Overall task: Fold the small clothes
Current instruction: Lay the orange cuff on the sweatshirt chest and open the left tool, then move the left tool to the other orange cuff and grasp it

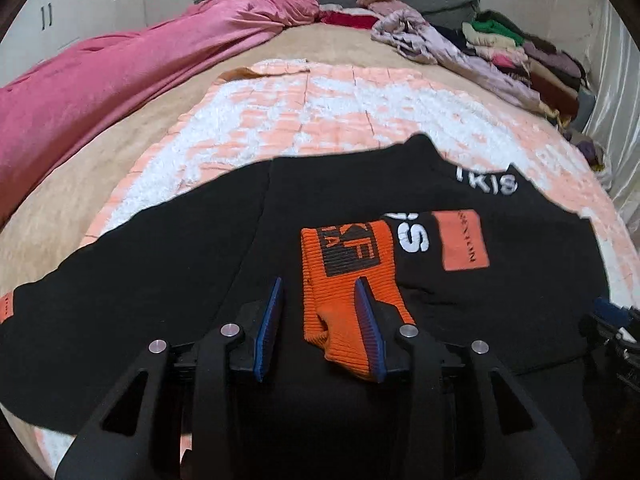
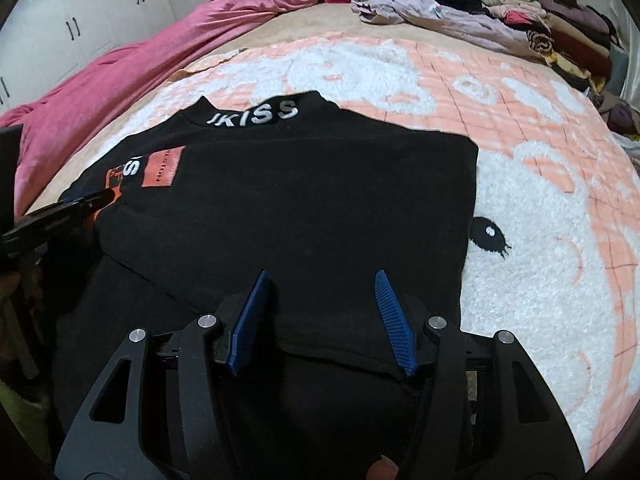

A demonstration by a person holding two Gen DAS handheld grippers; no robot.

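A black top (image 1: 168,264) with white lettering and orange patches lies spread on a pink-and-white blanket; it also fills the right wrist view (image 2: 304,200). An orange ribbed cuff (image 1: 348,280) lies folded onto its front. My left gripper (image 1: 320,292) is open just above the top, its right finger over the cuff. My right gripper (image 2: 322,280) is open over the top's lower right part, near its bottom edge. The left gripper shows at the left edge of the right wrist view (image 2: 80,204), and the right gripper at the right edge of the left wrist view (image 1: 612,312).
The pink-and-white blanket (image 2: 540,216) covers a beige bed. A pink duvet (image 1: 120,80) lies along the left. A pile of clothes (image 1: 520,52) sits at the far right. White cupboards (image 2: 80,12) stand at the left.
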